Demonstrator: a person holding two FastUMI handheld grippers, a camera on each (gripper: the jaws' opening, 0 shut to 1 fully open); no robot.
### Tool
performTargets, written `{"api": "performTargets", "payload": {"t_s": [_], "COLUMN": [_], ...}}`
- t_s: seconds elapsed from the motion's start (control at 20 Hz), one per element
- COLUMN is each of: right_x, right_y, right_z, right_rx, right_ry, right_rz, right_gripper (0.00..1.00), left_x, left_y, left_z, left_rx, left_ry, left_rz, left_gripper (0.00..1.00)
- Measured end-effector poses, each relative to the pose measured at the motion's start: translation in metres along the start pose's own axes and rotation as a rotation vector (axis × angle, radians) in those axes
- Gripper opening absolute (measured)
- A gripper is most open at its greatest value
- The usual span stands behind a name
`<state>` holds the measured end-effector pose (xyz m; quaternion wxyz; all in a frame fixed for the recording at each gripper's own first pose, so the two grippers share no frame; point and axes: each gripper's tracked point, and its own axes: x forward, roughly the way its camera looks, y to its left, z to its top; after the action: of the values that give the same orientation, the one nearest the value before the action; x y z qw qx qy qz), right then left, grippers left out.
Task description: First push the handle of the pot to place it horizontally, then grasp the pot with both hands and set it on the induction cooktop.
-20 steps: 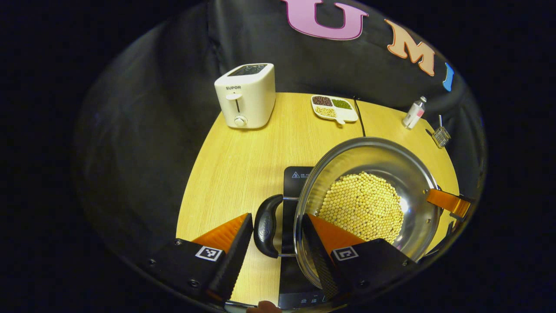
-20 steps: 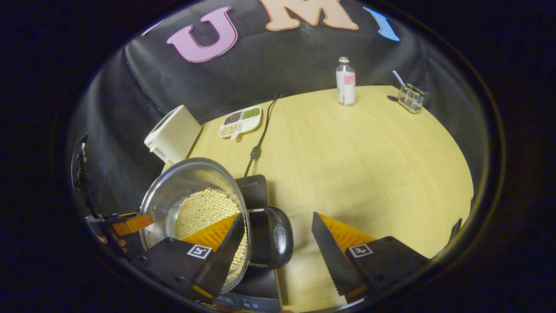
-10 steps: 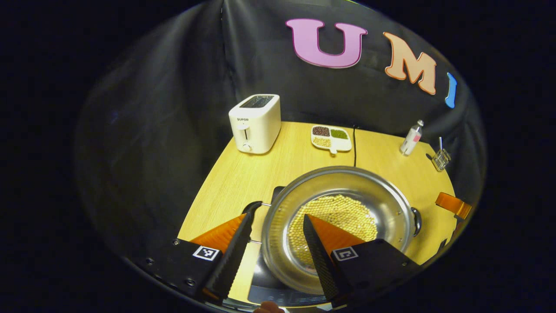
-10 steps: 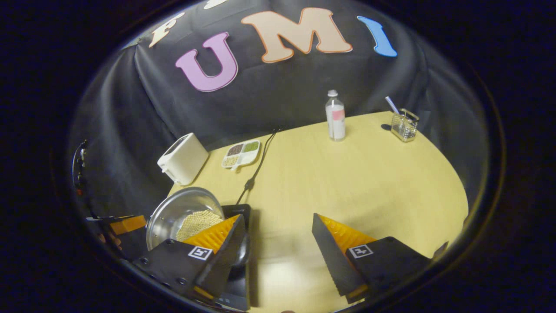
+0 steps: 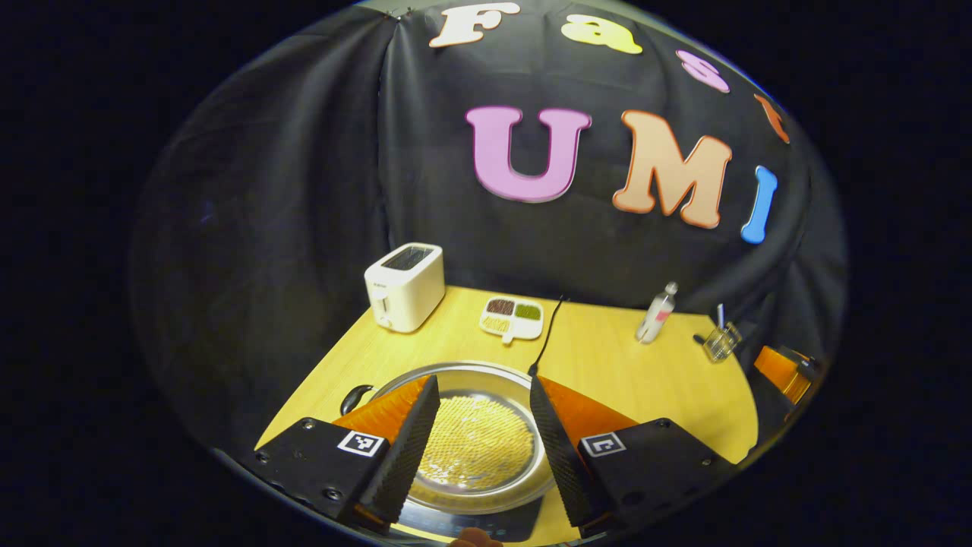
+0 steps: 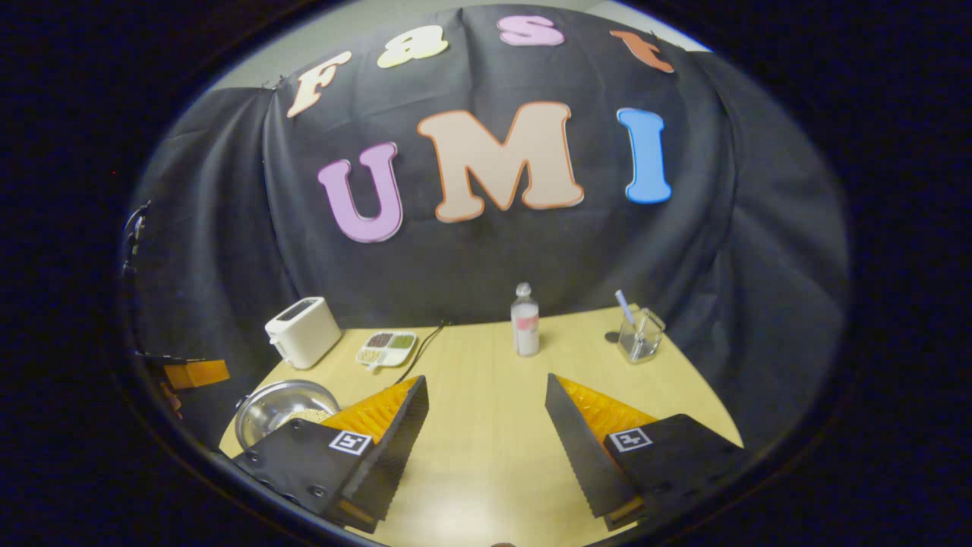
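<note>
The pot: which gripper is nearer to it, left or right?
Left. The left gripper hangs open right above the pot. The right gripper is open over bare table, with the pot off to its left.

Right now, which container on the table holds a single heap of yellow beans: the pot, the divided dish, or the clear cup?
The pot, the wide steel one nearest the left gripper. The divided dish holds several sorts; the clear cup holds a straw.

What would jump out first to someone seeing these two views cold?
The steel pot full of pale beans, sitting low and centre in the left gripper view behind the open left hand-held gripper. Next, the white toaster at the table's far left edge, and the bottle standing mid-table in the right gripper view.
</note>
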<state>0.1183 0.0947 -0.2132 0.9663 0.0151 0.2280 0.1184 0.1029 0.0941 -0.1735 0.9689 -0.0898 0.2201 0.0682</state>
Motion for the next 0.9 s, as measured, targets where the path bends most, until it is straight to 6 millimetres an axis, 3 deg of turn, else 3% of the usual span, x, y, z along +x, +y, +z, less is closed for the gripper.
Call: {"api": "performTargets", "payload": {"t_s": [0.05,0.1,0.25,0.35,0.45,0.5,0.65,0.7,0.8,0.9], "right_x": [-0.007,-0.014,-0.037,-0.052,-0.066,-0.073,-0.090,-0.093,-0.100,-0.101], "right_y": [-0.004,-0.008,-0.018,-0.023,-0.025,-0.027,-0.028,-0.027,-0.026,-0.027], "right_z": [0.015,0.032,0.084,0.117,0.140,0.152,0.169,0.171,0.173,0.172], "right_rx": [-0.010,-0.022,-0.030,-0.024,-0.019,-0.021,-0.026,-0.028,-0.038,-0.049], "right_ry": [-0.034,-0.072,-0.194,-0.269,-0.334,-0.365,-0.426,-0.438,-0.449,-0.452], "right_rz": [0.007,0.013,0.022,0.025,0.025,0.023,0.012,0.009,0.004,0.003], "right_gripper": [0.98,0.94,0.97,0.93,0.93,0.93,0.93,0.93,0.93,0.93], "left_x": [-0.008,-0.015,-0.040,-0.056,-0.071,-0.081,-0.098,-0.101,-0.102,-0.102], "left_y": [-0.010,-0.020,-0.049,-0.064,-0.078,-0.084,-0.104,-0.109,-0.120,-0.127], "left_z": [0.015,0.029,0.074,0.096,0.117,0.130,0.149,0.146,0.141,0.141], "left_rx": [0.001,0.006,0.038,0.059,0.088,0.110,0.147,0.149,0.147,0.147], "left_ry": [-0.044,-0.088,-0.225,-0.293,-0.372,-0.422,-0.507,-0.518,-0.525,-0.524], "left_rz": [0.003,0.005,-0.005,-0.011,-0.014,-0.018,-0.040,-0.053,-0.073,-0.084], "left_gripper": [0.84,0.79,0.79,0.75,0.78,0.75,0.78,0.82,0.76,0.84]}}
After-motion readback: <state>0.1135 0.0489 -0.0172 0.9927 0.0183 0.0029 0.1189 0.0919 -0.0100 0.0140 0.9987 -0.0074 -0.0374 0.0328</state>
